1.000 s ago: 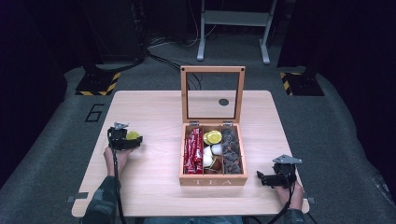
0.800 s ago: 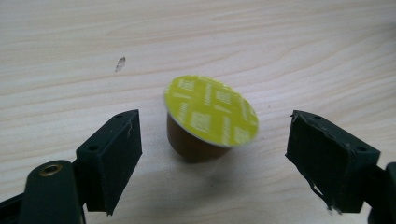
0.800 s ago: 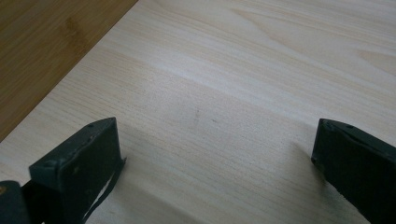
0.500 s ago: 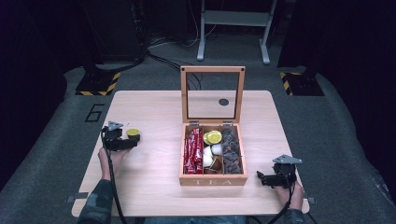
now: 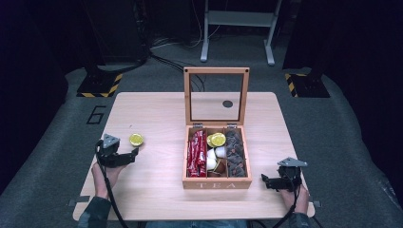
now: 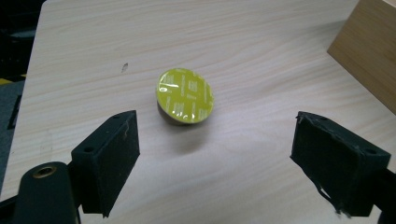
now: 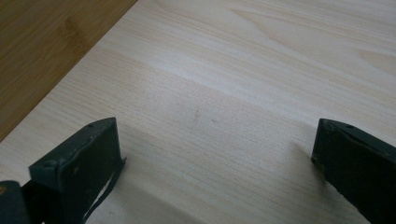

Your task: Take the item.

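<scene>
Yellow-topped coffee capsule, foil lid up and slightly tilted, lies alone on the pale wooden table at its left side, well apart from the tea box. Left gripper, held in the person's left hand, sits just near of the capsule with its jaws spread wide and nothing between them; the jaws have just been opening, and the left gripper view shows the capsule resting free on the wood beyond the two black pads, touching neither. Change since a second ago — the capsule then sat at the gripper's tips; half a second ago it already lay on the table beside them; now the gripper has drawn back toward the near edge and the capsule stays where it was put. Right gripper, in the right hand near the table's right near corner, is unchanged in place, jaws apart and empty over bare wood, with the box's side at the upper left of its own view. Tea box unchanged — glass lid standing upright at the far side, red sachets in the left compartment, yellow, white and brown capsules in the middle, dark packets in the right.
</scene>
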The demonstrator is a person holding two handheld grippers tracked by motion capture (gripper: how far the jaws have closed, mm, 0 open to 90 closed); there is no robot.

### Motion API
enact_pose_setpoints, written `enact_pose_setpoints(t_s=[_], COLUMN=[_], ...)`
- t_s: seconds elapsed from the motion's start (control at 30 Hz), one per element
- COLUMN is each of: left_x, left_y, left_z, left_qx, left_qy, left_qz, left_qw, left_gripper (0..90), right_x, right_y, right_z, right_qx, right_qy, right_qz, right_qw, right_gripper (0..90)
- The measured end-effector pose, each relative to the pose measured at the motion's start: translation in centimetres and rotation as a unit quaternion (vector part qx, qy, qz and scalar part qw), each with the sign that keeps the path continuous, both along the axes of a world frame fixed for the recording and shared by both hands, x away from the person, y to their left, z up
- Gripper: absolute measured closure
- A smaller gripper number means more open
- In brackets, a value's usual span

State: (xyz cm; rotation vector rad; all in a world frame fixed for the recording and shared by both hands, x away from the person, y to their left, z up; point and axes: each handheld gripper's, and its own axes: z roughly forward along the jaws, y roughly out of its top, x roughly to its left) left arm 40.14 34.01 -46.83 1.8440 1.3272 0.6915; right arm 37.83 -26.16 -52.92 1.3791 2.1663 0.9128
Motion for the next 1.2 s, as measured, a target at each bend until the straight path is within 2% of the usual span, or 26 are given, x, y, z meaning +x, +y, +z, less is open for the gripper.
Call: enact_pose_setpoints(t_s=[0.1,0.27,0.37,0.47,0.7,0.9,0.93,1.07,1.1,1.2], left_x=[-1.5,-2.9,-3.9,-4.9,-6.7,-7.6,-7.8,-8.1,-8.1,-8.1], left_y=[0.4,0.4,0.3,0.4,0.8,1.3,1.3,1.5,1.7,1.8], left_z=[0.2,0.1,-0.2,-1.0,-3.2,-4.6,-4.9,-5.7,-5.9,-6.1], left_qx=[-0.001,0.007,0.016,0.011,0.019,0.03,0.025,0.039,0.046,0.037], left_qy=[-0.008,-0.011,-0.01,-0.009,0.017,0.035,0.039,0.047,0.056,0.052], left_qz=[0.0,-0.002,-0.002,0.002,0.007,0.015,0.017,0.015,0.012,0.015], left_qw=[1.0,0.9999,0.9998,0.9999,0.9996,0.9988,0.9988,0.998,0.9973,0.9979], left_gripper=[15.1,15.2,15.2,15.3,15.4,15.3,15.1,14.6,14.4,13.6], right_x=[0.0,0.0,0.0,0.0,0.0,0.0,0.0,0.0,0.0,0.0], right_y=[0.0,0.0,0.0,0.0,0.0,0.0,0.0,0.0,0.0,0.0], right_z=[0.0,0.0,0.0,0.0,0.0,0.0,0.0,0.0,0.0,0.0], right_qx=[0.0,0.0,0.0,0.001,0.001,0.001,0.001,0.001,0.001,0.001], right_qy=[-0.001,-0.001,-0.002,-0.001,-0.002,-0.002,-0.002,-0.002,-0.002,-0.002], right_qz=[0.0,-0.001,-0.001,-0.001,-0.002,-0.002,-0.001,-0.002,-0.002,-0.002], right_qw=[1.0,1.0,1.0,1.0,1.0,1.0,1.0,1.0,1.0,1.0], right_gripper=[0.7,0.6,0.6,0.6,0.6,0.6,0.6,0.6,0.6,0.6])
